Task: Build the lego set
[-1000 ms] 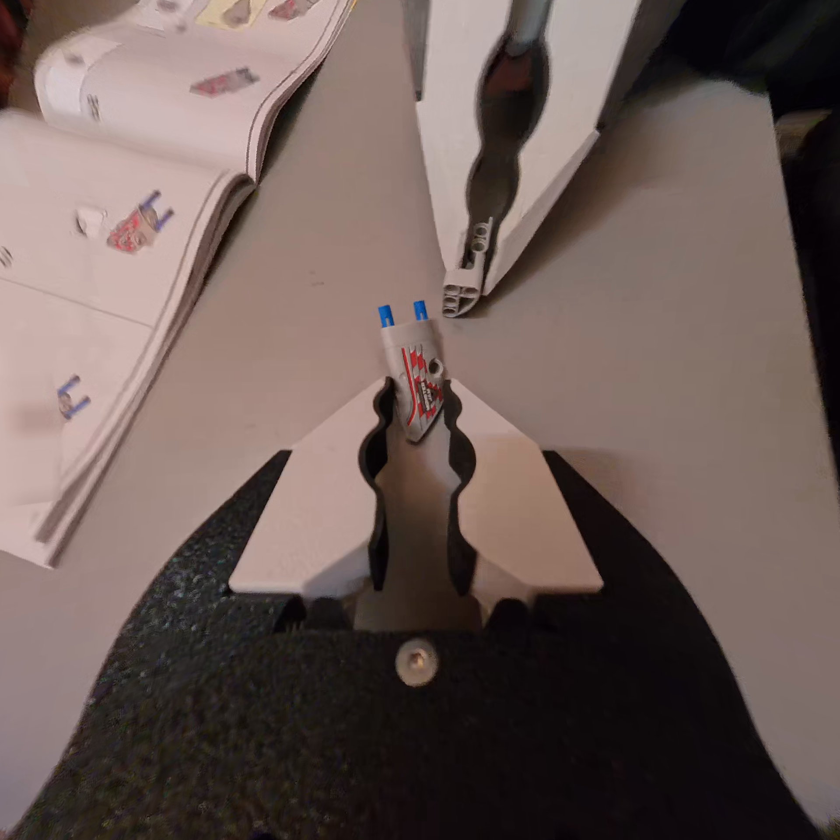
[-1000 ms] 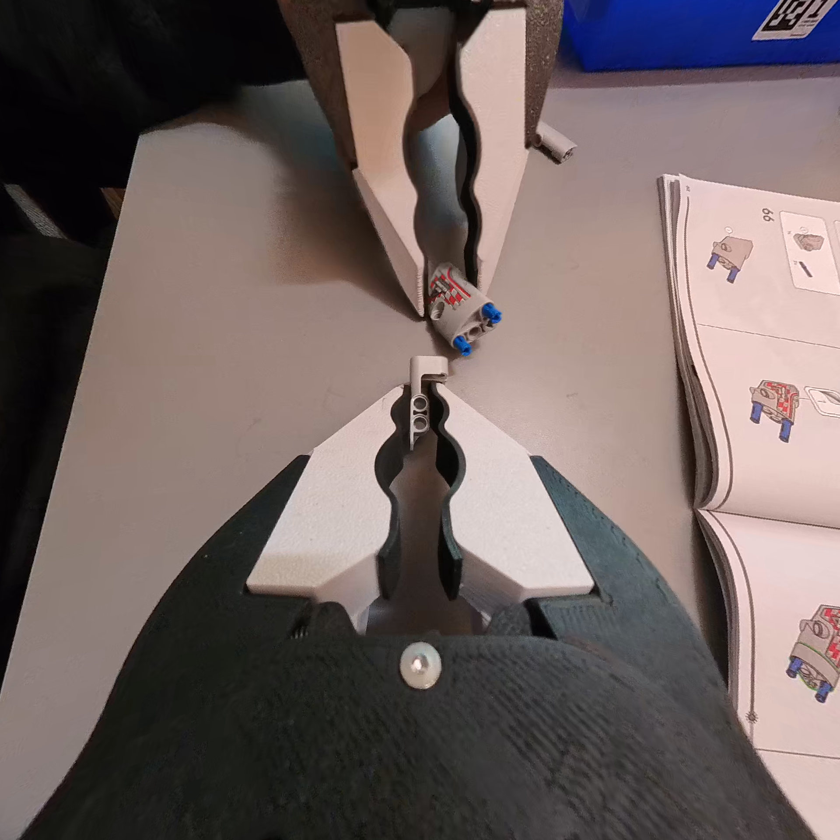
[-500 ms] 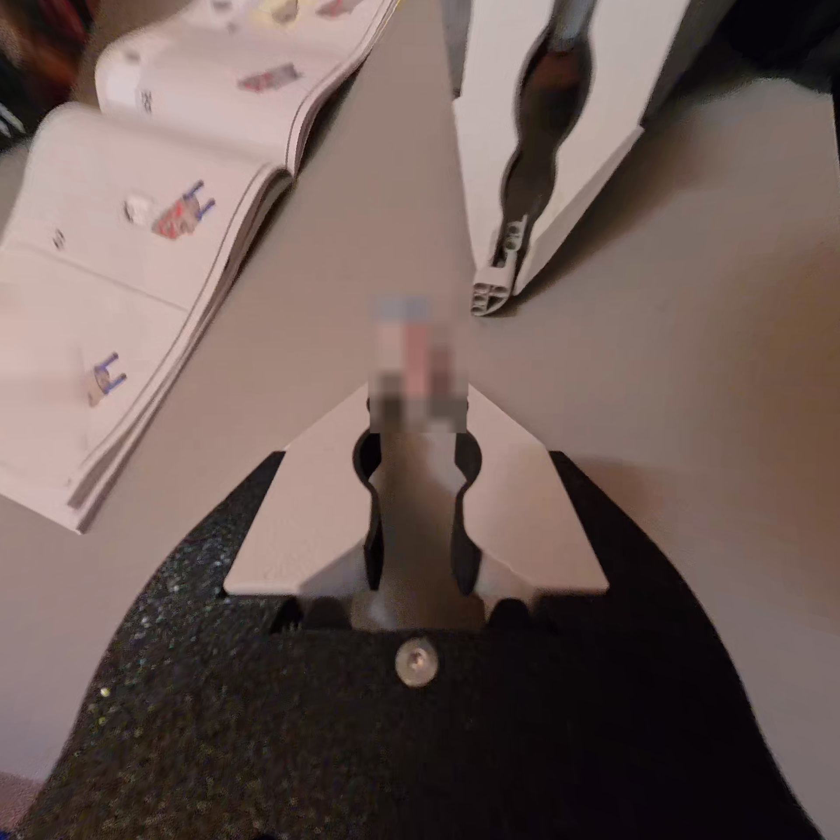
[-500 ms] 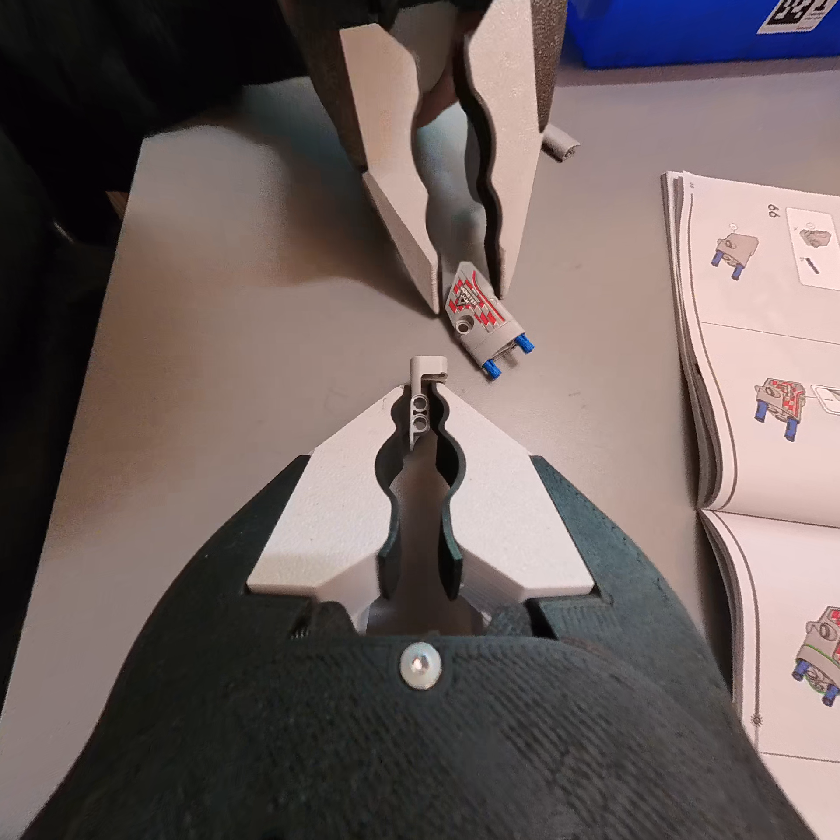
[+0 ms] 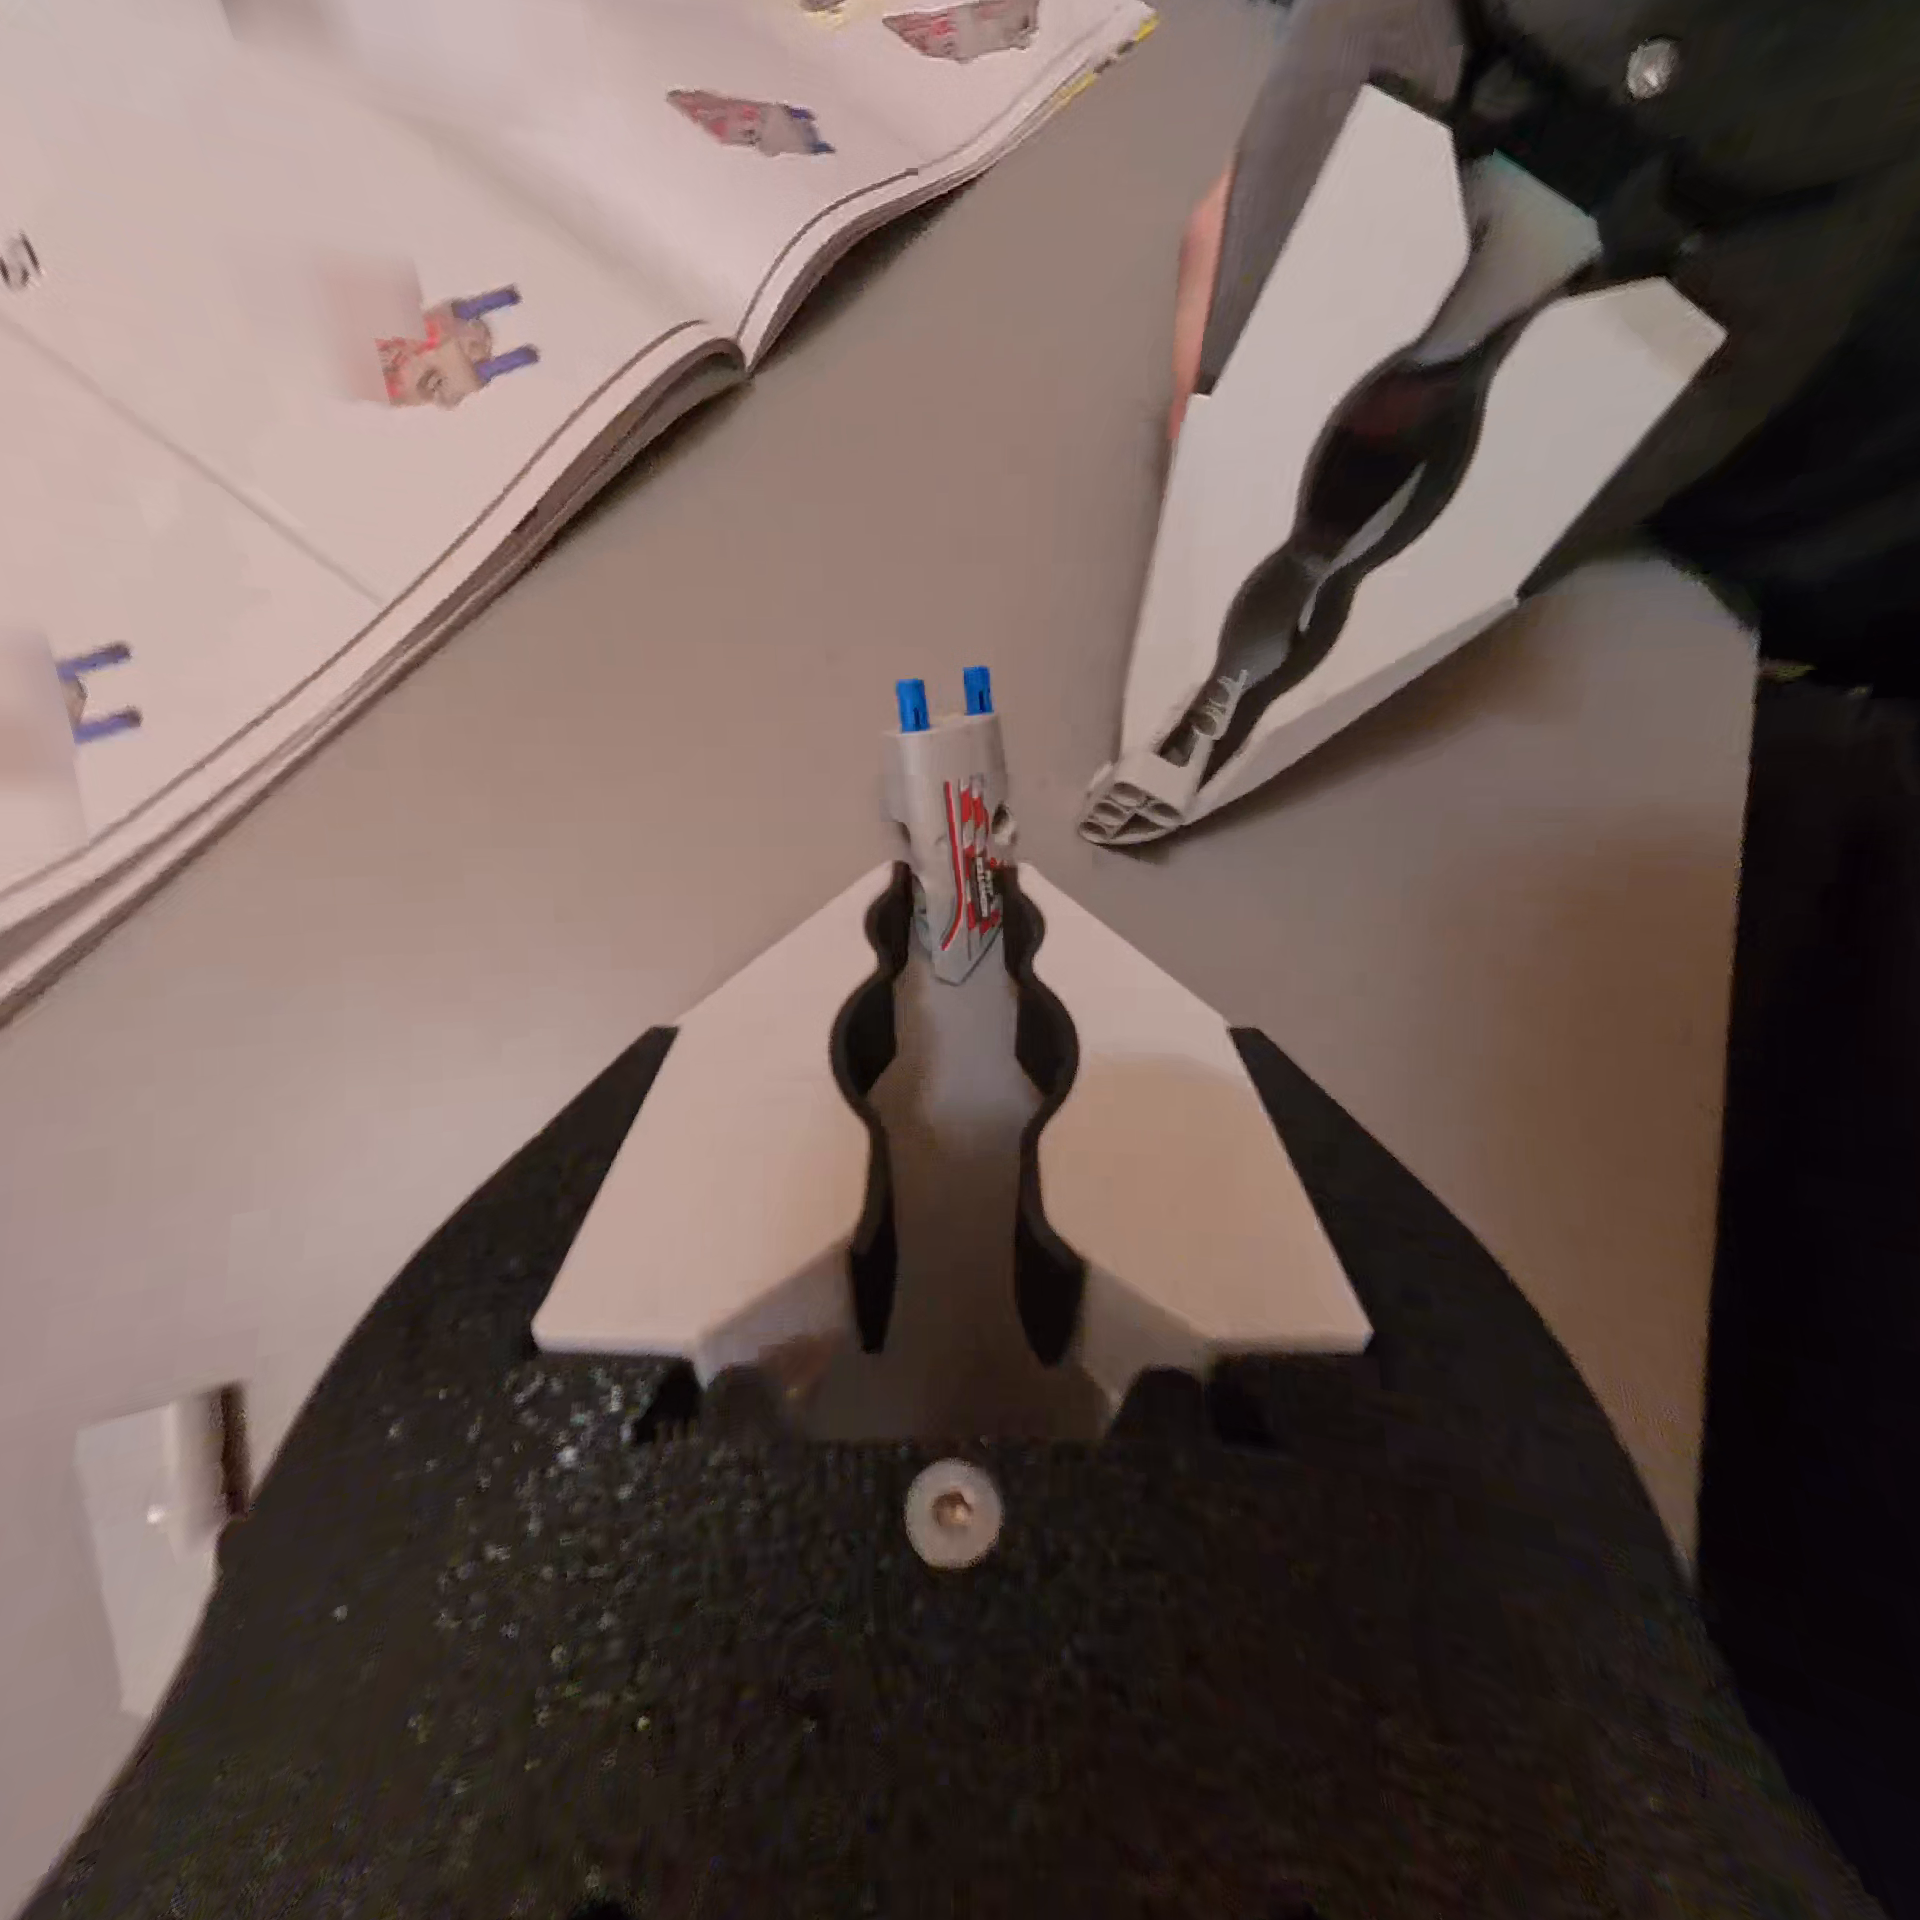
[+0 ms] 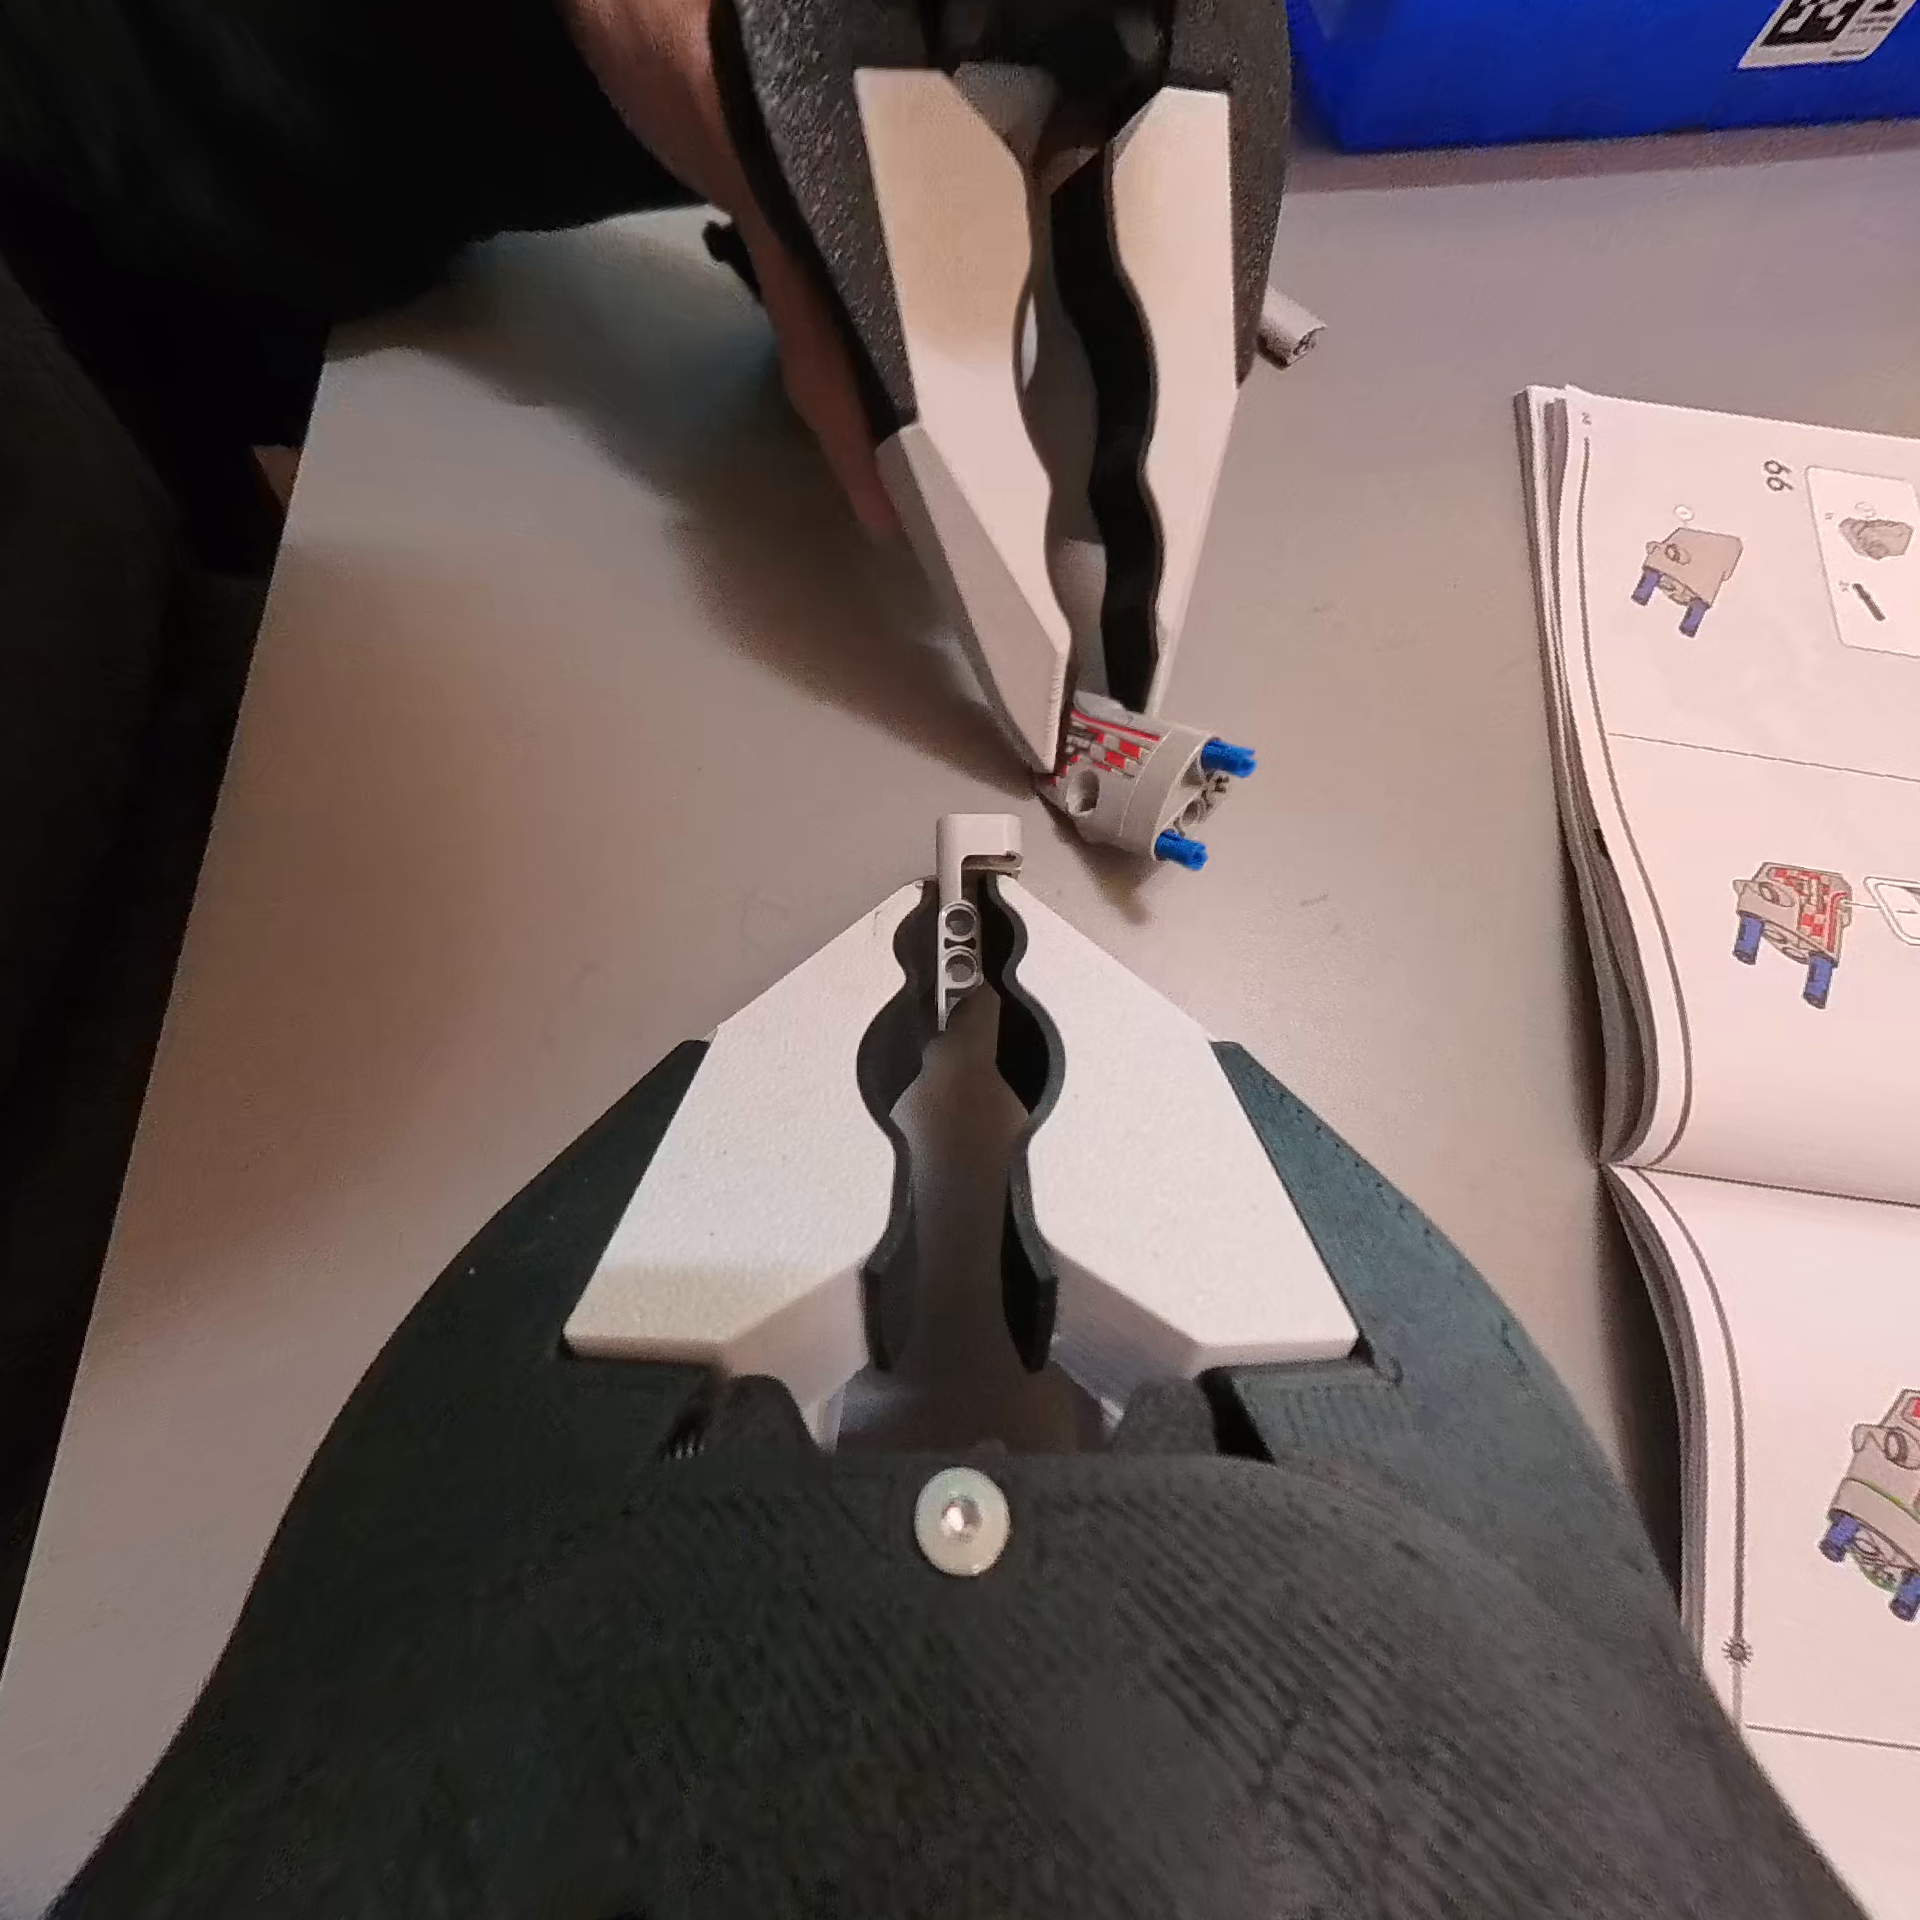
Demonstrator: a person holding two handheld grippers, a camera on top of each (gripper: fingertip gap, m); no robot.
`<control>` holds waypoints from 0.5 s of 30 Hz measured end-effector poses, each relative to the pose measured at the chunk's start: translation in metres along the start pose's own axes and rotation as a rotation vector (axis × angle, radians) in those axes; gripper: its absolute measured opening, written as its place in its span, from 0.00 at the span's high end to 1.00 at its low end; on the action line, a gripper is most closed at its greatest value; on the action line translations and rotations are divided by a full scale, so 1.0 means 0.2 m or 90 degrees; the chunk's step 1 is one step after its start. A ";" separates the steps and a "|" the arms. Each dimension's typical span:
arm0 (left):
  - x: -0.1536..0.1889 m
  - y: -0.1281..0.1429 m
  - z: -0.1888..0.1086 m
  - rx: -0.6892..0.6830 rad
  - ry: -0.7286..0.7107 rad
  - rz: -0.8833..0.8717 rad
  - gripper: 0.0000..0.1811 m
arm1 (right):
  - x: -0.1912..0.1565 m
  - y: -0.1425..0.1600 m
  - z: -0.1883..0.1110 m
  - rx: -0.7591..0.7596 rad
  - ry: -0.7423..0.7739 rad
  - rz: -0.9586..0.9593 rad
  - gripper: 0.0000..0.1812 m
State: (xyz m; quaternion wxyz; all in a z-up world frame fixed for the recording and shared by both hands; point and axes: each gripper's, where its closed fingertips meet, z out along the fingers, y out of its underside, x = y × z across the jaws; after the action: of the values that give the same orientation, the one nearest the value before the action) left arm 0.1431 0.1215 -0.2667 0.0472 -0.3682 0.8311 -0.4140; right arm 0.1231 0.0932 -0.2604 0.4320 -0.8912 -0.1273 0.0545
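My left gripper (image 5: 954, 883) is shut on a grey panel piece (image 5: 951, 821) with red print and two blue pins pointing forward. In the right wrist view this gripper (image 6: 1101, 732) comes down from the top and holds the panel (image 6: 1127, 779) low over the grey table (image 6: 520, 831). My right gripper (image 6: 968, 894) is shut on a light grey L-shaped beam (image 6: 966, 847), which sticks out past the tips. The beam's end is a short gap to the left of the panel. In the left wrist view the right gripper (image 5: 1158, 800) and beam (image 5: 1127, 816) are at the upper right.
An open instruction booklet lies on the table, at the right in the right wrist view (image 6: 1766, 831) and at the upper left in the left wrist view (image 5: 416, 312). A blue bin (image 6: 1558, 73) stands at the back. A small grey piece (image 6: 1288, 338) lies behind the left gripper. The gap from one gripper's tips to the other's is roughly 4 cm.
Half a second ago the panel lay flat with the left jaws looser around it. Now the left gripper grips it, turned on its side and shifted right. The right gripper and beam have stayed put.
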 end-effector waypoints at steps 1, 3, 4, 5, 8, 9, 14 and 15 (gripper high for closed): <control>0.00 0.00 0.00 0.000 -0.007 0.025 0.92 | 0.00 0.00 0.00 0.000 0.000 0.000 0.97; 0.02 -0.01 0.01 0.002 -0.014 0.087 0.93 | 0.00 0.00 0.00 0.000 0.001 -0.002 0.97; 0.02 -0.02 0.01 0.004 -0.021 0.116 0.93 | 0.00 0.00 0.00 0.000 0.002 -0.002 0.97; 0.03 -0.02 0.01 0.006 -0.030 0.150 0.93 | 0.00 0.00 0.00 0.000 0.002 -0.003 0.97; -0.01 -0.04 -0.01 -0.013 -0.116 0.298 0.93 | 0.00 0.00 0.00 0.000 0.003 -0.003 0.97; -0.03 -0.04 -0.03 -0.029 -0.157 0.357 0.93 | 0.00 0.00 0.00 0.000 0.004 -0.004 0.97; -0.01 0.01 -0.10 -0.143 -0.216 0.563 0.94 | 0.02 0.00 0.00 -0.001 0.018 -0.001 0.97; 0.01 0.01 -0.10 -0.146 -0.209 0.571 0.95 | 0.02 0.00 0.00 -0.001 0.021 0.001 0.97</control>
State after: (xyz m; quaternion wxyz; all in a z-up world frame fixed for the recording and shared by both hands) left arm 0.1333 0.1344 -0.2556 0.3103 -0.0370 0.9296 -0.1955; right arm 0.1273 0.0939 -0.2603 0.4332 -0.8924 -0.1194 0.0402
